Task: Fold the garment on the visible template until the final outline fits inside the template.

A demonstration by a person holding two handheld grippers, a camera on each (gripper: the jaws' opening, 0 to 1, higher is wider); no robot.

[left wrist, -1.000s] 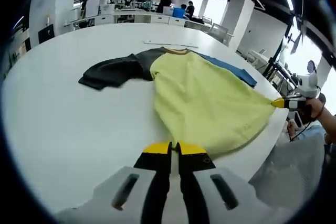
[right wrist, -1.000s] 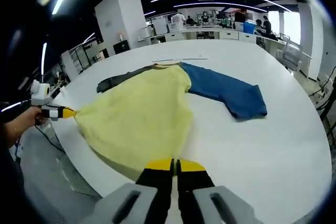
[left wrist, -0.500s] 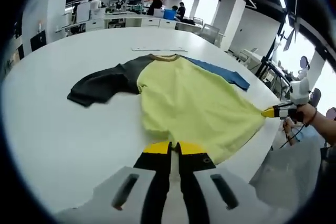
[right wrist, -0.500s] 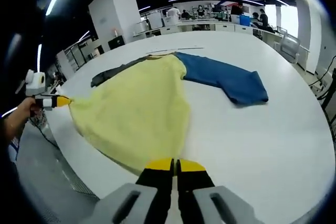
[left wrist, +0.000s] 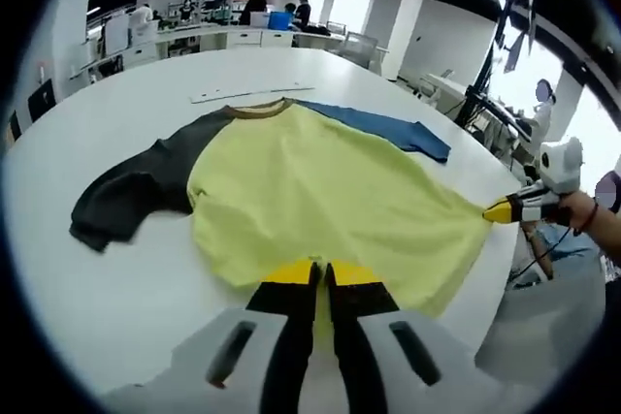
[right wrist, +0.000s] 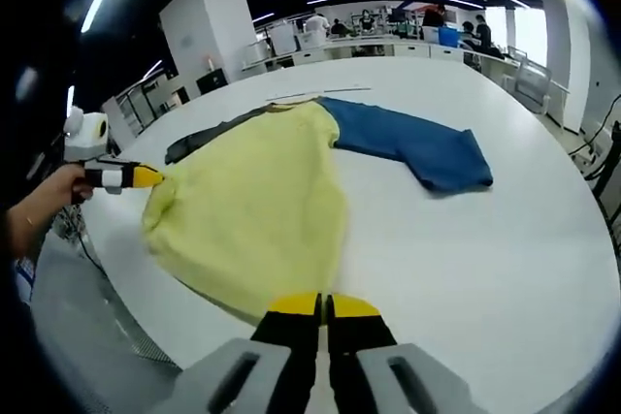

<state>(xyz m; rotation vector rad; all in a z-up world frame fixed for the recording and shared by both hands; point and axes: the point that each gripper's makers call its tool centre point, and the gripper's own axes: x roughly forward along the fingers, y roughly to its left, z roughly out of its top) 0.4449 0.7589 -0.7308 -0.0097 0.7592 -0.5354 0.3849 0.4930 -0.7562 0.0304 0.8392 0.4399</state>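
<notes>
Left gripper view: both hand-held grippers, left (left wrist: 318, 273) and right (right wrist: 322, 304), were closed on the shirt's (left wrist: 320, 191) yellow hem on the desk (left wrist: 116, 278).

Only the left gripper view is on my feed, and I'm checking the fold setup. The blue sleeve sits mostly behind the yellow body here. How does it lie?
Observer: In the right gripper view the blue sleeve lies flat on the table, stretched away from the yellow body.
Operator: Right gripper's grip?
Observer: The right gripper has its jaws closed together on the yellow body's hem.
Operator: Left gripper from that side?
Observer: The left gripper pinches the other hem corner near the table's edge, and the cloth puckers at its tip.
</notes>
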